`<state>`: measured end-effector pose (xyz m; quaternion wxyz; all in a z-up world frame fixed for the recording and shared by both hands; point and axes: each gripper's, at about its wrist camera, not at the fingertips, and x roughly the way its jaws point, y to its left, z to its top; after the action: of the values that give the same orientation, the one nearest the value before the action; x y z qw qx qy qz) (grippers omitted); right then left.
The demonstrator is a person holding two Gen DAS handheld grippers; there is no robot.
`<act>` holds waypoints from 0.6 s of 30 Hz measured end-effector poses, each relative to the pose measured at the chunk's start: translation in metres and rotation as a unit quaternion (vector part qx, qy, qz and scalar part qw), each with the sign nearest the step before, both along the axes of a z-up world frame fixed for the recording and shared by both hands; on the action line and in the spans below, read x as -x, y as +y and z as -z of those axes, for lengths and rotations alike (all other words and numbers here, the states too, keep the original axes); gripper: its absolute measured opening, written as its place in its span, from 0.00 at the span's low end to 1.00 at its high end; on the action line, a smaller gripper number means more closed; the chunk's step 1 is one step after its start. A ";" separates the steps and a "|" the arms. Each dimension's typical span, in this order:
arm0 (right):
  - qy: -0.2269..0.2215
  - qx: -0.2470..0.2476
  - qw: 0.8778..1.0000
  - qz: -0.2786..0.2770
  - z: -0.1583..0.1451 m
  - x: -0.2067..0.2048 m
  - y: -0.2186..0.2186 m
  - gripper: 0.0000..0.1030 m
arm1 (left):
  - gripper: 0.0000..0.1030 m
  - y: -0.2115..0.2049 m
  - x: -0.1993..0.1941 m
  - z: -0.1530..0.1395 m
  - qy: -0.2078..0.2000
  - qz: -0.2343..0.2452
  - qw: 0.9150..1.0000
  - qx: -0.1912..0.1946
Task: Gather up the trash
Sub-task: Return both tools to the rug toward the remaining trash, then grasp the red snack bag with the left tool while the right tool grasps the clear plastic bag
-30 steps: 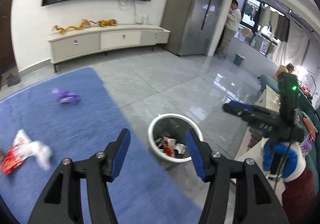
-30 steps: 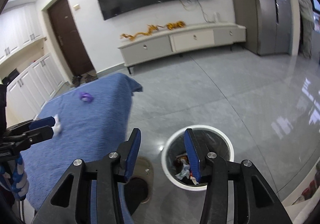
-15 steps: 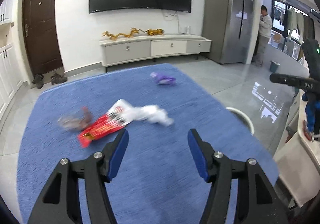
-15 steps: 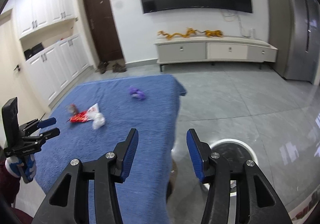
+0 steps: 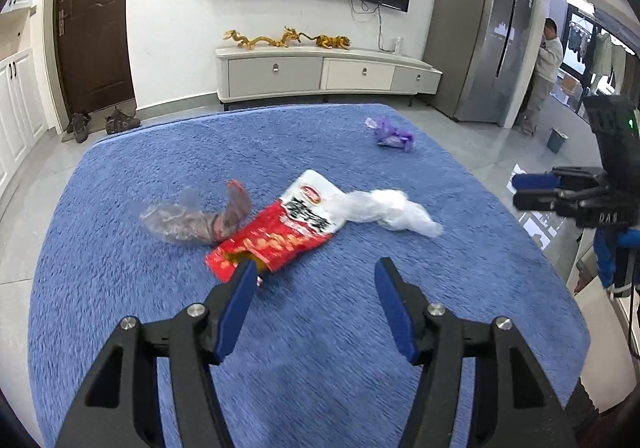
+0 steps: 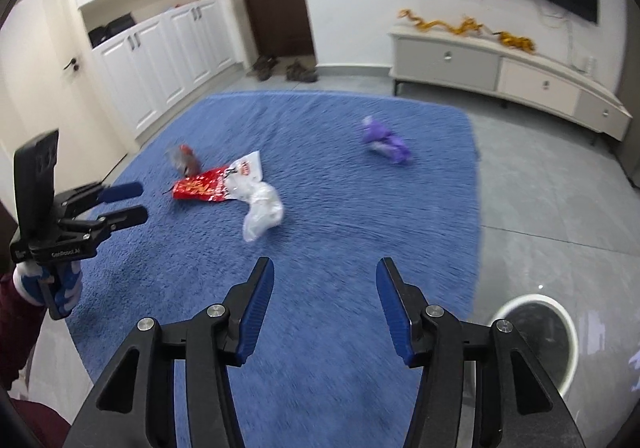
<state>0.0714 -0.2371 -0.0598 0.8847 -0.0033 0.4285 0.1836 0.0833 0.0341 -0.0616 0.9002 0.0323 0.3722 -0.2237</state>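
Blue surface: a shaggy blue rug (image 5: 160,183) covers most of the grey tiled floor (image 6: 540,199); all loose trash lies on it.
Bin: a round white-rimmed trash bin (image 6: 570,332) stands on the floor just off the rug's edge, at the lower right of the right wrist view.
Red packet: a red and white snack bag (image 5: 280,232) lies flat mid-rug, just ahead of the left hand-held gripper.
White plastic: a crumpled white bag (image 5: 388,209) touches the packet's white end.
Clear wrapper: a crumpled transparent wrapper (image 5: 192,221) lies just beside the packet's other side.
Purple wrapper: a small purple wrapper (image 5: 392,135) lies apart, toward the rug's far edge.
Left hand-held gripper (image 5: 316,294): blue pads well apart, nothing between them.
Right hand-held gripper (image 6: 326,294): jaws have just been opening; they stand apart, empty, over bare rug.
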 end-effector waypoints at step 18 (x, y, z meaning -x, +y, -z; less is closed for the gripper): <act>0.043 -0.026 0.997 -0.066 0.044 -0.082 0.070 0.53 | 0.27 0.017 -0.093 0.030 0.046 -0.037 0.998 0.017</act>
<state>0.1535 -0.1668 -0.1041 0.8510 -0.0009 0.4603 0.2528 0.1766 0.0512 -0.0914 0.8903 -0.0070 0.4101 -0.1981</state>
